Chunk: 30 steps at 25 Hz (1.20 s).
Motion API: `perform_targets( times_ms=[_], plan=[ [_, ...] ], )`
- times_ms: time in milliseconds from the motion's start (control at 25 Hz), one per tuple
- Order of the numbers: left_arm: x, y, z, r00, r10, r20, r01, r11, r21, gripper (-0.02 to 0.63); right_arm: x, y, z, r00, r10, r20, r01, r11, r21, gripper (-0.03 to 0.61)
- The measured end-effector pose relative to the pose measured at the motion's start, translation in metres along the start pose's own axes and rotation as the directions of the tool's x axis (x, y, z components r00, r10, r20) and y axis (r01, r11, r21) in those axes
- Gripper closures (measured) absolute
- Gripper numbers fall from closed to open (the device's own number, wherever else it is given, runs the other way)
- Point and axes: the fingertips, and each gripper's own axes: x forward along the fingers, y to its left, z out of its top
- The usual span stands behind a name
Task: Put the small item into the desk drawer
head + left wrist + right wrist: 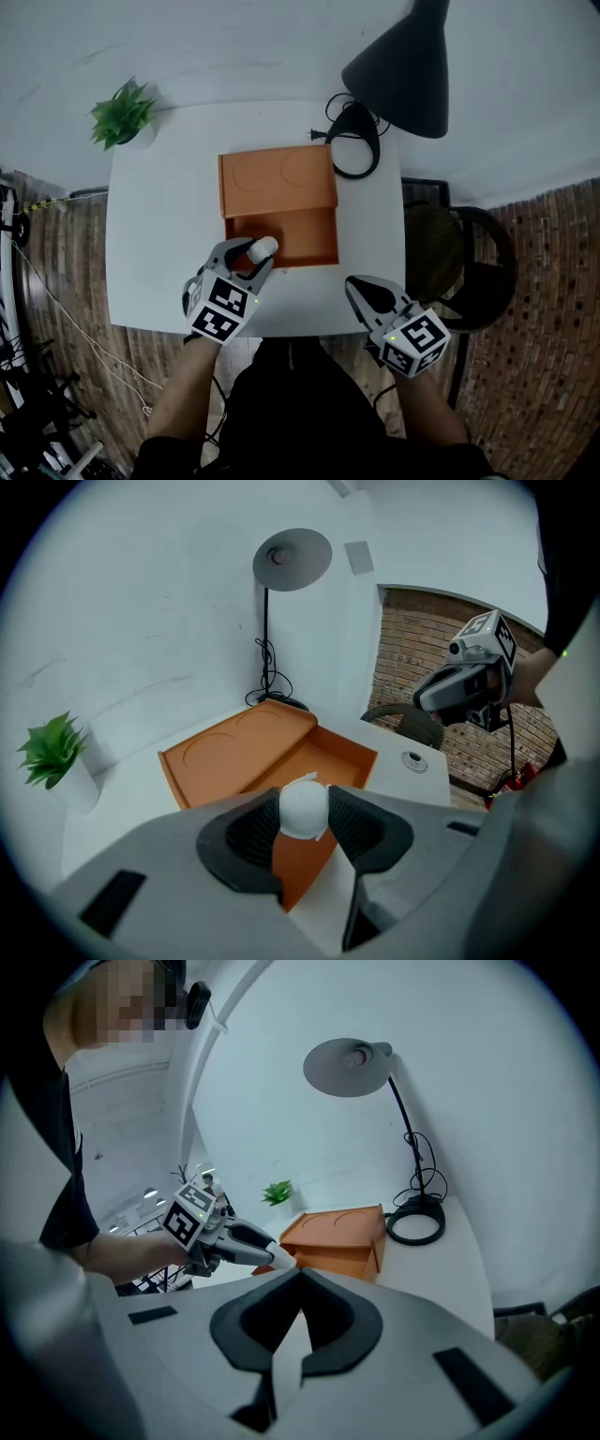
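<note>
A small white ball (pixel 263 247) sits pinched between the jaws of my left gripper (pixel 255 253), which is shut on it. It hangs over the front left corner of the open orange drawer (pixel 298 232), which is pulled out of an orange desk box (pixel 277 176). In the left gripper view the ball (pixel 304 807) fills the gap between the jaws of the left gripper (pixel 305 819), with the drawer (pixel 323 754) just beyond. My right gripper (pixel 361 292) is shut on nothing near the desk's front edge, right of the drawer. Its jaws meet in the right gripper view (pixel 301 1276).
The white desk (pixel 159 234) carries a potted plant (pixel 123 114) at the back left and a black lamp (pixel 404 64) with its round base and cord (pixel 355 141) at the back right. A dark chair (pixel 461 258) stands right of the desk. The floor is brick-patterned.
</note>
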Motion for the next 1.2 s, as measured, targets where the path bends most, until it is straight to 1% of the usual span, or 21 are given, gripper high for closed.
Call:
perform_targets(
  times_ms=[280,480,680,920,1080,1200],
  plan=[
    [0.024,-0.004,-0.001,0.999,-0.021,-0.043,0.024,0.998,0.055,0.446,-0.013,-0.011,-0.009,1.000,-0.029,0.006,0.029,0.999,0.024,0.575],
    [0.041,-0.009,0.006,0.998,-0.040,-0.053,0.043,0.998,0.048,0.445,-0.024,-0.016,-0.018,0.999,-0.053,0.006,0.053,0.998,0.046,0.575],
    [0.055,-0.012,0.006,0.995,-0.040,-0.096,0.049,0.994,0.099,0.445,-0.032,-0.019,-0.019,0.997,-0.066,0.031,0.064,0.996,0.070,0.575],
    [0.057,-0.014,0.011,0.994,-0.006,-0.105,0.018,0.994,0.112,0.445,-0.048,-0.028,-0.023,0.994,-0.099,0.039,0.096,0.993,0.068,0.575],
    [0.055,-0.016,0.017,0.995,0.007,-0.104,0.007,0.990,0.138,0.442,-0.051,-0.030,-0.022,0.994,-0.093,0.060,0.088,0.992,0.086,0.575],
    [0.049,-0.015,0.023,0.996,0.029,-0.087,-0.016,0.989,0.145,0.440,-0.053,-0.029,-0.020,0.994,-0.087,0.073,0.080,0.992,0.094,0.575]
  ],
)
